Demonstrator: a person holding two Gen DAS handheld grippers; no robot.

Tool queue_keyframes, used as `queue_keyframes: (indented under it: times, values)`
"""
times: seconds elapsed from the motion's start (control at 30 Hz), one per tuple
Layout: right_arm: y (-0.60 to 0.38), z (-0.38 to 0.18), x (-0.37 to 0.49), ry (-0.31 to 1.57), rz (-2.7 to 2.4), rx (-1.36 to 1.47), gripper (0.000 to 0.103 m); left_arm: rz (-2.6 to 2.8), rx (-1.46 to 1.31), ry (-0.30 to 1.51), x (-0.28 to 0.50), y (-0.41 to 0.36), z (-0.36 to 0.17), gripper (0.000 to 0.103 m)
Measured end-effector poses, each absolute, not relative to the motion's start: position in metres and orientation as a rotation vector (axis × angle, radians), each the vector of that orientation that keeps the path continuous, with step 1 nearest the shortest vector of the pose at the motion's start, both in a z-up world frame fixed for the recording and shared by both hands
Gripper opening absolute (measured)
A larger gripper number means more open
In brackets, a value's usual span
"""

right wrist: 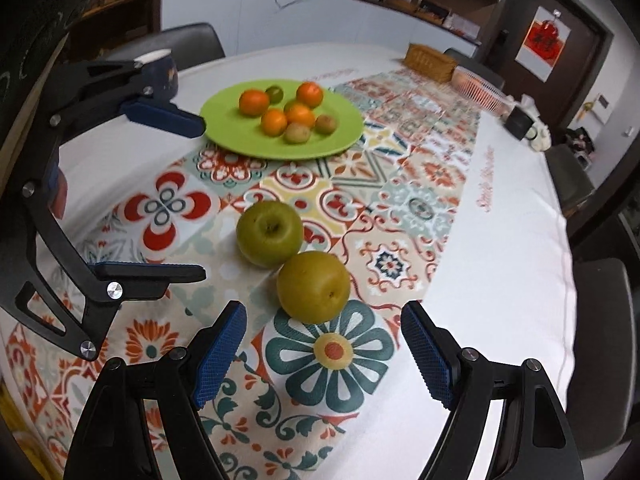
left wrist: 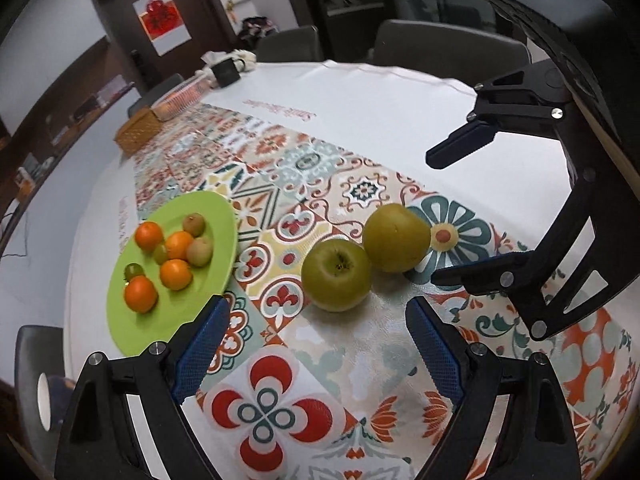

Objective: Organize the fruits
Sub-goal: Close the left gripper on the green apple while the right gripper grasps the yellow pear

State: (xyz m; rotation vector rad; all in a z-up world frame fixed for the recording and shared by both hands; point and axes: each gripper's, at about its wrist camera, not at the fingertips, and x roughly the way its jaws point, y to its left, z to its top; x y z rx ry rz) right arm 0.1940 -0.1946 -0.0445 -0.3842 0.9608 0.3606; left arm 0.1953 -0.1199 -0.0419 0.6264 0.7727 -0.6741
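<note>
A green apple (left wrist: 336, 274) and a yellow-green pear (left wrist: 394, 238) lie touching on the patterned tablecloth. A green plate (left wrist: 216, 216) to their left holds several oranges and small green-brown fruits. My left gripper (left wrist: 318, 312) is open and empty, just short of the apple. My right gripper (left wrist: 434, 218) is open, beside the pear. In the right wrist view the pear (right wrist: 314, 292) lies just ahead of my open right gripper (right wrist: 322, 318), the apple (right wrist: 269, 232) behind it, the plate (right wrist: 344, 136) farther back, and my left gripper (right wrist: 202, 196) at left.
A wicker basket (left wrist: 138, 130), a pink fan-like object (left wrist: 182, 96) and a black box with tissues (left wrist: 226, 70) stand at the table's far end. Grey chairs (left wrist: 448, 46) ring the table. A white-rimmed dark mug (right wrist: 162, 68) stands beyond the left gripper.
</note>
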Motion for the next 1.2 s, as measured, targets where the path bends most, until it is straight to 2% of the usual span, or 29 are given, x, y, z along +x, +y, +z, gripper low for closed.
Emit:
queue_keyframes:
  times: [0.5, 0.63, 0.8, 0.87, 1.07, 1.2]
  values:
    - [-0.194, -0.067, 0.223, 0.997, 0.419, -0.414, 0.078, -0.727, 0.618, 0.817, 0.226, -0.132, -0.07, 0.084]
    - [-0.194, -0.072, 0.229, 1.02, 0.452, -0.392, 0.071, -0.727, 0.607, 0.828, 0.231, -0.132, -0.073, 0.084]
    - [-0.196, -0.078, 0.231, 1.053, 0.491, -0.323, 0.05, -0.743, 0.582, 0.838, 0.233, -0.134, -0.073, 0.084]
    - [-0.199, -0.077, 0.228, 1.042, 0.471, -0.306, 0.05, -0.742, 0.572, 0.84, 0.233, -0.134, -0.074, 0.084]
    - [-0.21, -0.076, 0.219, 1.016, 0.375, -0.238, 0.05, -0.728, 0.518, 0.876, 0.239, -0.136, -0.077, 0.07]
    - [-0.22, -0.07, 0.214, 0.982, 0.304, -0.184, 0.05, -0.724, 0.461, 0.903, 0.239, -0.136, -0.077, 0.054]
